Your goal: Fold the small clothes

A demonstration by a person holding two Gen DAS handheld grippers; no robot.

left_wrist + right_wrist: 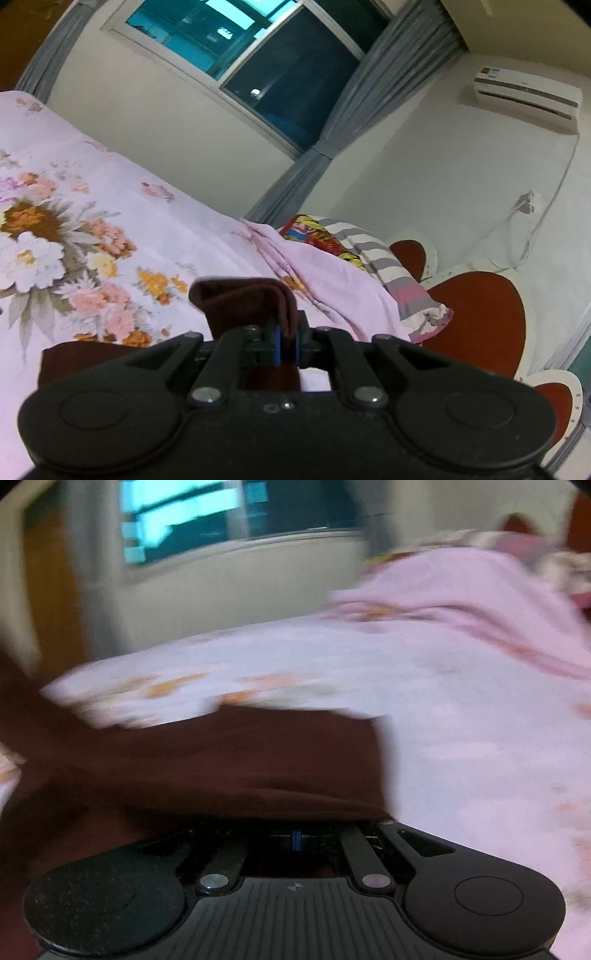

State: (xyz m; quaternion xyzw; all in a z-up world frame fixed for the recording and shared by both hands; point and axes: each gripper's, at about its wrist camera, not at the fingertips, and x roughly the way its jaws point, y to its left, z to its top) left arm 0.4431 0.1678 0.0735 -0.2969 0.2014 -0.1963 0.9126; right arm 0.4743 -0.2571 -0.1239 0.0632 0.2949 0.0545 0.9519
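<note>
Both tongs, L [287,345] & R [297,840], on 1 maroon garment [251,306].

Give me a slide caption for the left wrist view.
Left claw pinching a maroon garment above a floral bedsheet.

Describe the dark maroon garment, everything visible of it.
The maroon garment is a plain, dark brownish-red piece of soft knit-looking cloth, with no print showing. In the left wrist view a bunched fold stands up, pinched between the left gripper jaws, while the rest trails down onto the floral bedsheet. In the blurred right wrist view it spreads wide across the sheet, its near edge at the right gripper, whose jaws look closed.
</note>
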